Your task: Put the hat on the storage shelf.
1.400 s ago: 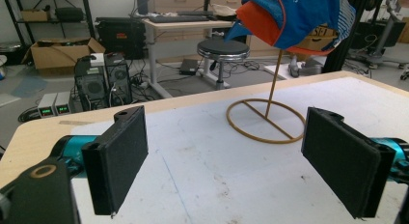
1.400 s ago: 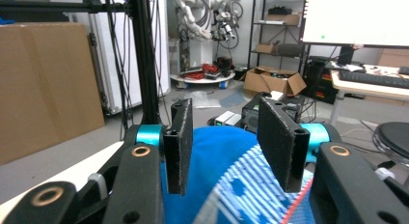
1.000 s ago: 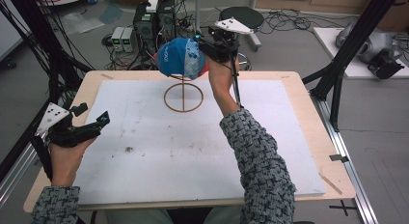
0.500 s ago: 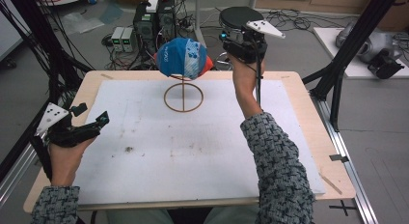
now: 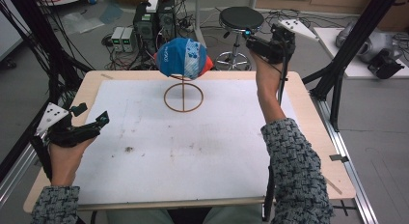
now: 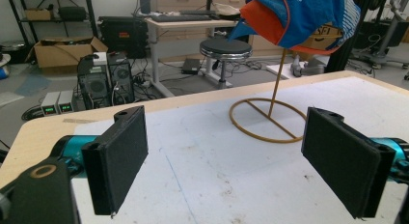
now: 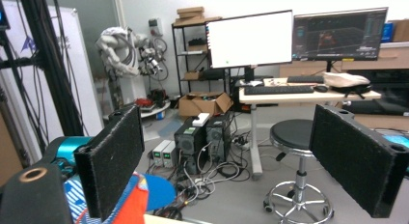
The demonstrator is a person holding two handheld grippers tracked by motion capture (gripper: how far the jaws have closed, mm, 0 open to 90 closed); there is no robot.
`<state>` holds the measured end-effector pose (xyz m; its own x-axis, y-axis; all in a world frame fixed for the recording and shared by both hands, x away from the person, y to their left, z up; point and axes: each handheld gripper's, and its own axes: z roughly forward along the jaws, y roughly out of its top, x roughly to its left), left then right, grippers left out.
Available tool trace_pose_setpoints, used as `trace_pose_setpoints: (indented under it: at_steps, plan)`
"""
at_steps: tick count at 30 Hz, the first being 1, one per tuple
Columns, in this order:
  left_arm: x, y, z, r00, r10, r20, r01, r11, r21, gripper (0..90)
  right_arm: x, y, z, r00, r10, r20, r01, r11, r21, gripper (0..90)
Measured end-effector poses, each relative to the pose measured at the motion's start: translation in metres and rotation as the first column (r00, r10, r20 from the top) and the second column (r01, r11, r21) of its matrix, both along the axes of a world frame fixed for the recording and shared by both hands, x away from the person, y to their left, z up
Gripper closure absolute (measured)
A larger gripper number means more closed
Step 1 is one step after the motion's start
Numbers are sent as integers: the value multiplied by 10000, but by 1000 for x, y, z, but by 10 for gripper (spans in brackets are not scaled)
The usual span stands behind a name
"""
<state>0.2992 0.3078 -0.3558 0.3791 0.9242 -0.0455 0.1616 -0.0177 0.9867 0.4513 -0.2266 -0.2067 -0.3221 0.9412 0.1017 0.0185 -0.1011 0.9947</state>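
A blue cap with white print and an orange brim [image 5: 183,59] hangs on top of a thin wooden stand, whose ring base [image 5: 183,97] rests on the white mat at the far middle. My right gripper [image 5: 250,42] is held high to the right of the cap, apart from it, open and holding nothing. In the right gripper view the cap [image 7: 130,202] sits at the bottom left, below the open gripper [image 7: 231,161]. My left gripper [image 5: 91,114] rests open near the table's left edge. The left gripper view shows the cap [image 6: 299,16] and ring base [image 6: 267,120] ahead.
The white mat [image 5: 202,151] covers most of the wooden table [image 5: 318,132]. A black stool [image 5: 240,19], computer towers [image 5: 154,21] and cables stand on the floor beyond the far edge. Black frame posts [image 5: 357,45] rise at both sides.
My right gripper has drawn back from the cap, moving right and a little up. The cap stays on the stand. The left gripper has not moved.
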Motion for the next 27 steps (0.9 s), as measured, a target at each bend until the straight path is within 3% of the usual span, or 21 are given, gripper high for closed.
trace_pose_setpoints:
  at_steps: [3, 8, 10, 14, 27]
  plan:
    - [-1, 1, 0, 10000, 30, 3, -30, 10000, -36, 167, -6, -11, -2, 9997, -119, 195, 118, 9999, 61, 114]
    - [-1, 2, 0, 10000, 86, 20, -86, 9999, -70, 167, -14, -28, -9, 9996, -259, -71, 260, 9993, 253, 113]
    - [-1, 3, 0, 10000, 94, -5, -94, 9999, -44, 167, -18, -34, -12, 9993, -331, 155, 327, 9991, 271, 114]
    - [-1, 5, 0, 9999, 148, -14, -148, 9999, -43, 167, -26, -46, -20, 9993, -368, 27, 367, 9990, 247, 113]
    - [-1, 7, -1, 9998, 219, -25, -219, 9997, -59, 167, -60, -78, -63, 9992, -396, -16, 396, 9985, 390, 113]
